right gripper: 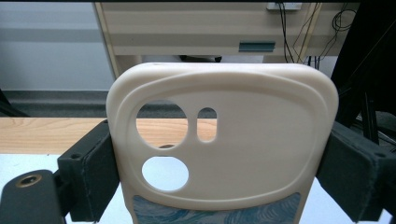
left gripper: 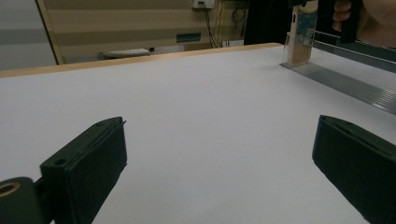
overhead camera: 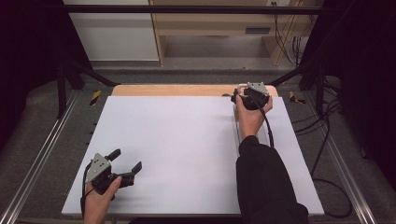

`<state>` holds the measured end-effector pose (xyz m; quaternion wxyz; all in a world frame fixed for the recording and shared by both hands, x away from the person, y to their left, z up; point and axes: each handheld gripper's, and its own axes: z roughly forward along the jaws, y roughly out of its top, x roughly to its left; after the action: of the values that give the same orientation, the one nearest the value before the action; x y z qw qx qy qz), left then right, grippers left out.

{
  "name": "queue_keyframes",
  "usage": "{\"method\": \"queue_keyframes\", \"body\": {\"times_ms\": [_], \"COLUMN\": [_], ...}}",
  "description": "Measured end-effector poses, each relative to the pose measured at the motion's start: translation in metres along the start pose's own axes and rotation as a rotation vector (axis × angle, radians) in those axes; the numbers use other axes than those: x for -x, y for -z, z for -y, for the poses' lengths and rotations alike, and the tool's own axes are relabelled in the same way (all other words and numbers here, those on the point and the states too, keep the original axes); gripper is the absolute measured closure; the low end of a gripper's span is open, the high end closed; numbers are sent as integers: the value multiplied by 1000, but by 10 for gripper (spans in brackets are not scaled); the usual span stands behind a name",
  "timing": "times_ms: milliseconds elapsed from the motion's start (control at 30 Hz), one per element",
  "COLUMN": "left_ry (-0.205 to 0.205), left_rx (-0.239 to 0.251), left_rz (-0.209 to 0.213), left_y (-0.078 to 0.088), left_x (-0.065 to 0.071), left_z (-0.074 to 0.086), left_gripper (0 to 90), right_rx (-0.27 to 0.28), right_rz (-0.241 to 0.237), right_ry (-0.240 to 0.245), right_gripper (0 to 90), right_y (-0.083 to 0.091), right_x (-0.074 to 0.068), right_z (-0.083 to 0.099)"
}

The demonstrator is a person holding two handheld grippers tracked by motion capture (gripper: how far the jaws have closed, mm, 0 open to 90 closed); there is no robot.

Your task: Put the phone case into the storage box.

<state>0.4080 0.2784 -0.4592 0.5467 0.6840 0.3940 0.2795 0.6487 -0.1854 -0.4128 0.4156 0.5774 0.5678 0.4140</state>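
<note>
1. A cream plastic phone case with round camera cut-outs and a blue patterned band (right gripper: 224,140) stands upright, pinched at its two side edges between the black jaws of the right gripper (right gripper: 219,172).
2. In the high view the right gripper (overhead camera: 252,97) sits at the table's far right, by the rear edge.
3. Below the case runs a long grey metal rail (left gripper: 345,84), lying on the surface front to back.
4. The left gripper (overhead camera: 125,161) rests near the front left corner, jaws spread wide apart with nothing between them.
5. The flat white tabletop sheet (overhead camera: 182,149) lies on a light wooden table (overhead camera: 168,90).
6. Behind stand a pale wooden cabinet (overhead camera: 224,23), dangling black cables (overhead camera: 289,42) and grey carpet floor (overhead camera: 42,121).
</note>
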Motion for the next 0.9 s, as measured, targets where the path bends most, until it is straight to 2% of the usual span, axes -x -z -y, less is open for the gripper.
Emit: {"method": "queue_keyframes", "body": {"times_ms": [267,900], "left_ry": [-2,2], "left_rx": [-4,-4], "left_rz": [-1,-1], "left_y": [0,1], "left_x": [0,0], "left_z": [0,0], "left_gripper": [27,26], "right_rx": [6,8], "right_rz": [-6,-26], "right_ry": [21,27], "right_gripper": [106,101], "right_y": [-1,0], "right_x": [-1,1], "right_z": [1,2]}}
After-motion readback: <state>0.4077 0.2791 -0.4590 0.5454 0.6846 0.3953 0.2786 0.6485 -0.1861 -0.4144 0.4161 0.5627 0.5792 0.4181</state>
